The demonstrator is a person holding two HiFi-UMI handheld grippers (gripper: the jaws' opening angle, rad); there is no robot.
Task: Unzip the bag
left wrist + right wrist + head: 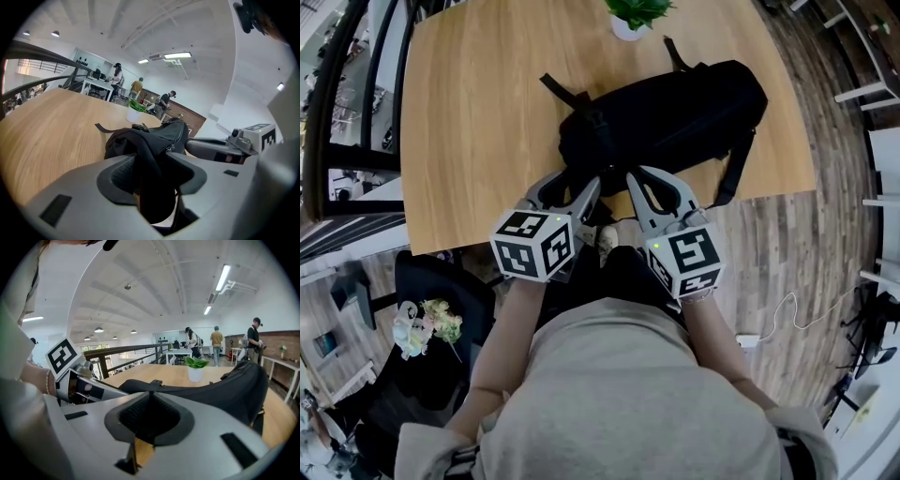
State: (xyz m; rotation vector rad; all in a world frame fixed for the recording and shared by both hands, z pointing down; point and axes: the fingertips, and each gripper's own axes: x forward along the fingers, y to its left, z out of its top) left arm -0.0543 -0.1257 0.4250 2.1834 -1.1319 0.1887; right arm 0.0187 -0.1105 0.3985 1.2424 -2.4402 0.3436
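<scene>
A black backpack point(675, 117) lies on its side near the front edge of the wooden table point(478, 112). Both grippers sit side by side at its near end. My left gripper point(578, 178) is open, and a fold of the backpack's black fabric point(150, 187) hangs loosely between its spread jaws point(152, 171). In the left gripper view a metal zipper pull point(171, 148) shows on the backpack point(154, 136), just beside the right gripper's tip. My right gripper point(636, 174) has its tips together point(150, 397) against the backpack point(225, 390). I make out nothing between them.
A small white pot with a green plant point(628, 23) stands at the table's far edge behind the backpack. A strap point(558, 91) trails left across the wood. A dark chair with flowers point(427, 323) sits at lower left. People stand at desks far off point(215, 341).
</scene>
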